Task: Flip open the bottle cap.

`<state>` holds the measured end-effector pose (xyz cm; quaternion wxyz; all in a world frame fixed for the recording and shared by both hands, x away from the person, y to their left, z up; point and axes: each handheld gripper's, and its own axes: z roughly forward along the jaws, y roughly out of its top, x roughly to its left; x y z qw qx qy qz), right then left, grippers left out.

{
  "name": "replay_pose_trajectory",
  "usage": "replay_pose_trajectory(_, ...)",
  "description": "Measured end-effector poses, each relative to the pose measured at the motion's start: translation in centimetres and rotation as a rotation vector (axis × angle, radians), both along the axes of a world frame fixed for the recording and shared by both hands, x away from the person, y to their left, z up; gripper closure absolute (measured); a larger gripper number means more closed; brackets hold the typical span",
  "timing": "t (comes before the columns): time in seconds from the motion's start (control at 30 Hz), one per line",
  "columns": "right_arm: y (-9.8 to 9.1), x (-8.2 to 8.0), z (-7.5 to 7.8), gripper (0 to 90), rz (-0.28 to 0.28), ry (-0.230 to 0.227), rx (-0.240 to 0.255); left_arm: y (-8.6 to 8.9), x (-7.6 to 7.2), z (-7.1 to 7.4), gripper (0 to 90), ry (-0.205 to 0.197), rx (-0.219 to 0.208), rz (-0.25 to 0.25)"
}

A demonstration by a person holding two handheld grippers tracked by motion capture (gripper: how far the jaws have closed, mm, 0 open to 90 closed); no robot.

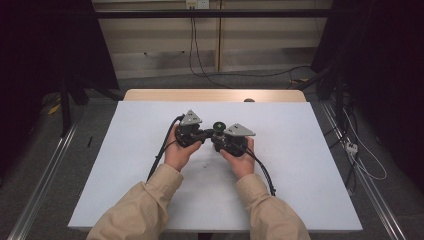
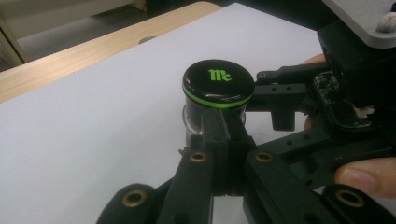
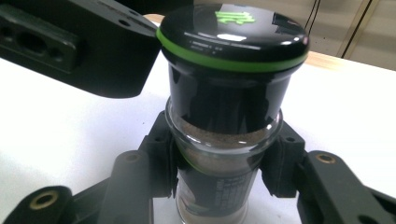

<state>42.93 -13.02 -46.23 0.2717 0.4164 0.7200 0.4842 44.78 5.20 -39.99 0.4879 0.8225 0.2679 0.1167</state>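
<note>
A small glass spice jar with a black cap and a green ring stands upright on the white table top, brown powder inside. My right gripper is shut on its glass body, just under the neck. In the left gripper view the jar sits just beyond my left gripper, whose jaws are shut together with nothing between them, tips against the jar below the cap. In the high view the jar is at mid-table between the left gripper and the right gripper, both held by hands in beige sleeves.
The white sheet covers a wooden table whose far edge shows, with a hole in it. Cables trail from each gripper toward the front. Metal rails and dark stands flank the table on the floor.
</note>
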Motion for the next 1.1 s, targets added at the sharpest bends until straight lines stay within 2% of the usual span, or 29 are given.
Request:
replay_pose_trajectory(0.07, 0.0, 0.0, 0.0, 53.6, 0.001, 0.0, 0.0, 0.0, 0.0, 0.1, 90.0, -0.011, 0.003, -0.002)
replay_pose_trajectory(0.1, 0.0, 0.0, 0.0, 53.6, 0.002, -0.002, -0.002, 0.0, 0.0, 0.3, 90.0, -0.012, -0.036, -0.003)
replay_pose_trajectory(0.13, 0.1, 0.0, 0.0, 53.7, 0.01, -0.009, -0.016, -0.1, -0.1, 0.6, 90.0, -0.021, -0.033, -0.003)
replay_pose_trajectory(0.2, 0.2, -0.1, 0.0, 53.6, 0.009, -0.013, -0.027, -0.6, -0.1, 1.2, 90.0, -0.023, 0.026, 0.008)
replay_pose_trajectory(0.23, 0.2, -0.1, 0.0, 53.6, 0.005, -0.009, -0.019, -0.7, 0.0, 1.3, 90.0, -0.024, 0.039, 0.006)
replay_pose_trajectory(0.27, 0.1, 0.0, 0.0, 53.6, 0.005, -0.004, -0.011, -0.8, 0.0, 1.4, 90.0, -0.015, 0.043, 0.004)
replay_pose_trajectory(0.33, 0.1, -0.1, 0.0, 53.6, 0.005, -0.003, -0.012, -0.8, 0.0, 1.4, 90.0, -0.023, 0.035, 0.004)
replay_pose_trajectory(0.37, 0.1, -0.1, 0.0, 53.6, 0.005, -0.007, -0.015, -0.7, 0.0, 1.4, 90.0, -0.015, 0.046, 0.005)
replay_pose_trajectory(0.43, 0.1, -0.1, 0.0, 53.6, 0.006, -0.006, -0.014, -0.7, 0.0, 1.3, 90.0, -0.014, 0.029, 0.004)
replay_pose_trajectory(0.6, 0.1, 0.0, 0.0, 53.6, 0.007, -0.003, -0.01, -0.7, 0.1, 1.5, 90.0, -0.014, 0.034, 0.002)
replay_pose_trajectory(0.77, 0.0, 0.0, 0.0, 53.6, 0.007, -0.002, -0.008, -0.7, 0.1, 1.6, 90.0, -0.013, 0.02, 0.003)
replay_pose_trajectory(0.8, 0.0, 0.0, 0.0, 53.6, 0.006, -0.002, -0.007, -0.6, 0.2, 1.7, 90.0, -0.023, 0.026, -0.001)
replay_pose_trajectory(0.83, 0.0, 0.0, 0.0, 53.6, 0.007, -0.002, -0.008, -0.7, 0.1, 1.7, 90.0, -0.016, 0.015, 0.005)
replay_pose_trajectory(0.97, 0.0, 0.0, 0.0, 53.6, 0.006, -0.001, -0.008, -0.6, 0.2, 1.8, 90.0, -0.023, 0.026, 0.003)
replay_pose_trajectory(1.1, 0.0, 0.0, 0.0, 53.6, 0.007, -0.001, -0.007, -0.8, 0.2, 1.9, 90.0, -0.009, 0.008, 0.004)
